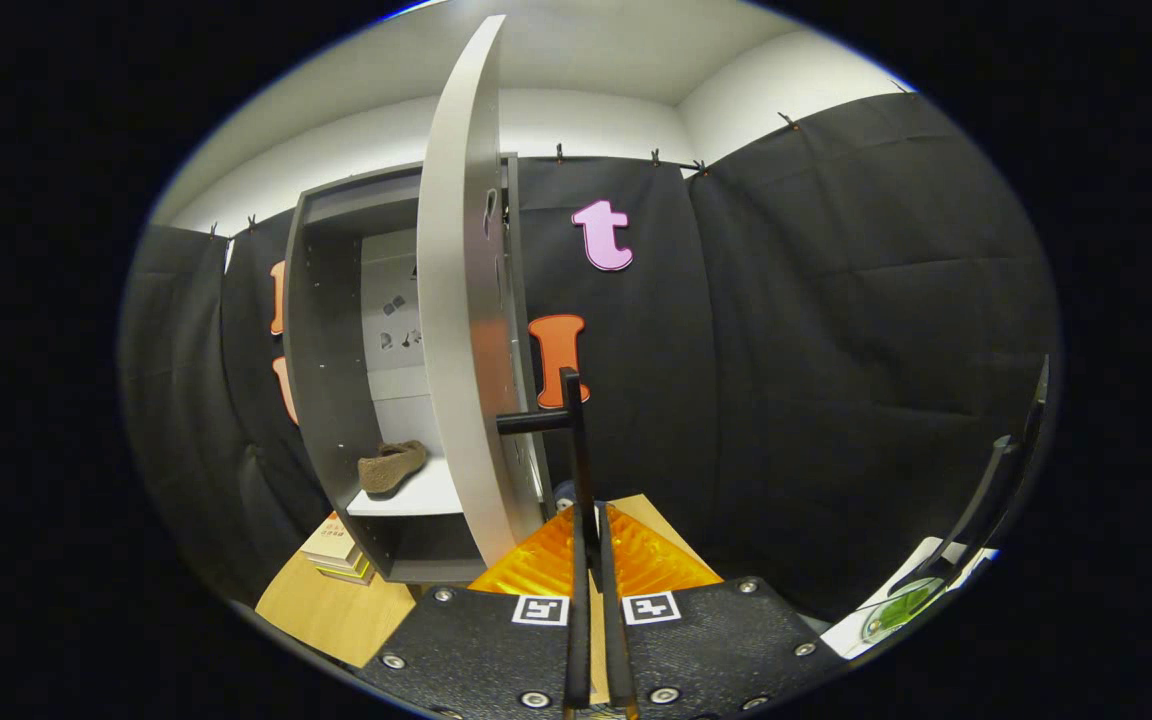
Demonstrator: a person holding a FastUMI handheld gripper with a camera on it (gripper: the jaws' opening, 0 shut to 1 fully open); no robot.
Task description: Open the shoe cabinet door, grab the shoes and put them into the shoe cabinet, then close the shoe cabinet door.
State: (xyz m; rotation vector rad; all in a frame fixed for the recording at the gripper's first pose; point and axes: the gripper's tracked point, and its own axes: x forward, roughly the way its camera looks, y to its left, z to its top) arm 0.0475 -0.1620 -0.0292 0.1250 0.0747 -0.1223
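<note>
Claw (591,530) was clenched on the door handle (576,440), both fingers (546,560) pinched against the thin dark bar just ahead. Handle stub ran left into the cabinet door (461,300), which stood open, seen nearly edge-on. Beyond the door, shoe cabinet (321,350) sat on the desk (336,610), a small stack of books (336,550) beside its base. One brown shoe (391,466) already lay on the white shelf (416,495) inside; couldn't tell about a second. So likely the closing step. Risks, as I judged them: grip on such a thin bar could slip if the push went off the hinge arc; a fast swing could slam the door and shift the light cabinet. The shoe sat near the shelf's front edge, so the door might catch it.
</note>
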